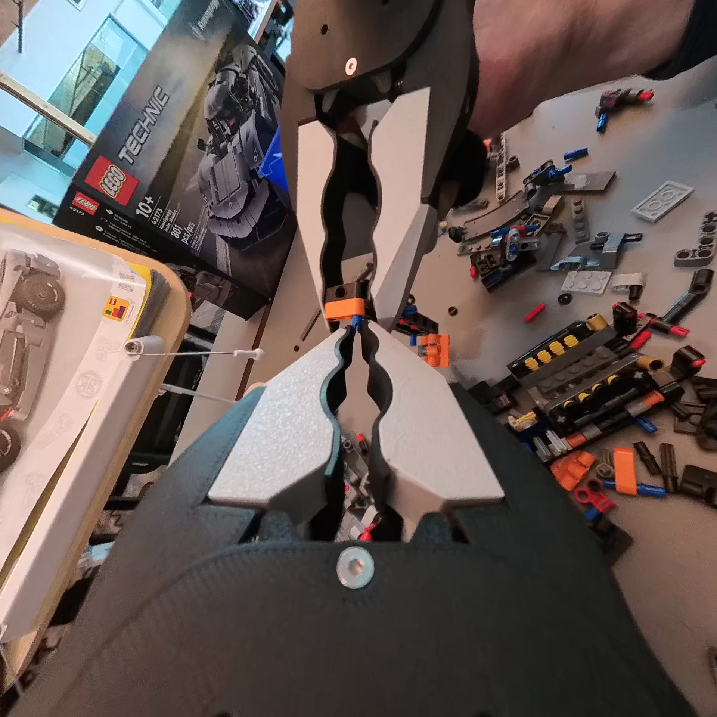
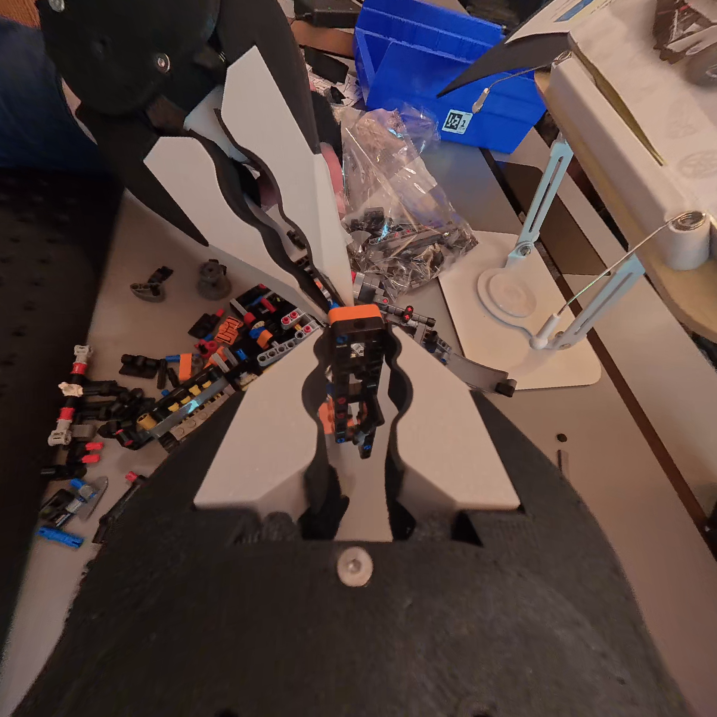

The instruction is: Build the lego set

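My right gripper [image 2: 357,337] is shut on a black beam assembly [image 2: 355,380] with an orange piece [image 2: 355,315] on its far end. In the left wrist view this gripper [image 1: 351,298] comes down from the top, with the orange piece [image 1: 343,309] at its tips. My left gripper [image 1: 355,329] is shut on a small blue pin [image 1: 356,321], whose tip touches the underside of the orange piece. In the right wrist view the left gripper [image 2: 336,304] reaches in from the upper left and meets the orange piece; the pin is hidden there.
Loose pieces and a partly built block with yellow parts [image 1: 574,372] lie across the grey table [image 1: 485,279]. A set box [image 1: 174,167] stands at the back. An instruction booklet [image 1: 58,349] rests on a stand [image 2: 516,302]. A parts bag [image 2: 395,217] and a blue bin [image 2: 426,58] are nearby. Less than 4 cm separates the two grippers' tips.
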`<action>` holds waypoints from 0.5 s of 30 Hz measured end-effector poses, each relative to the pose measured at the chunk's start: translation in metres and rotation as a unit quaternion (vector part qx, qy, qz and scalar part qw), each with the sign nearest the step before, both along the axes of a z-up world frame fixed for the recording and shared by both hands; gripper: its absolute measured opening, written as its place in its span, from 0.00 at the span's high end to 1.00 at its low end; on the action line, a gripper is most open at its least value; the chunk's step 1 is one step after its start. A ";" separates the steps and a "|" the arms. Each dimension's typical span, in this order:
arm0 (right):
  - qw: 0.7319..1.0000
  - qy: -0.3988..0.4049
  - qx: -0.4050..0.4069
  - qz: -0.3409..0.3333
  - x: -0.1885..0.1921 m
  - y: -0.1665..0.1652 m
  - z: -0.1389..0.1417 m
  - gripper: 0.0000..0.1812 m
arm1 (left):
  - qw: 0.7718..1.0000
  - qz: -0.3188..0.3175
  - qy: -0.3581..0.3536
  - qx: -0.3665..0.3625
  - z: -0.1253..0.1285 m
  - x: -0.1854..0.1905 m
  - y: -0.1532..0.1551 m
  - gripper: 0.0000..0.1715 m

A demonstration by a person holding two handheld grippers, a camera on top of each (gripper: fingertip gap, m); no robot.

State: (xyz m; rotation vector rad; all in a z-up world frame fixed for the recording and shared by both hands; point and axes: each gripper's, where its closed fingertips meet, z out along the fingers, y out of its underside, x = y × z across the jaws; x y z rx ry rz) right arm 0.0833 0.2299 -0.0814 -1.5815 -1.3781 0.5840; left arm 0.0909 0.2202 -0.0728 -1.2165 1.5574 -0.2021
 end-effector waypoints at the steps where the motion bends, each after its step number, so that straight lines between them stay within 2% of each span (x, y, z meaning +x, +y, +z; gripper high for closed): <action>1: 1.000 0.006 -0.005 0.003 0.000 -0.001 0.002 0.87 | 1.000 -0.004 -0.008 -0.005 0.002 0.000 -0.001 0.99; 11: 0.997 0.054 -0.051 0.038 0.000 -0.014 0.013 0.87 | 0.999 -0.032 -0.020 -0.036 0.007 0.000 -0.010 1.00; 15: 0.997 0.047 -0.050 0.037 0.001 -0.016 0.012 0.87 | 0.998 -0.042 -0.020 -0.038 0.005 -0.001 -0.011 1.00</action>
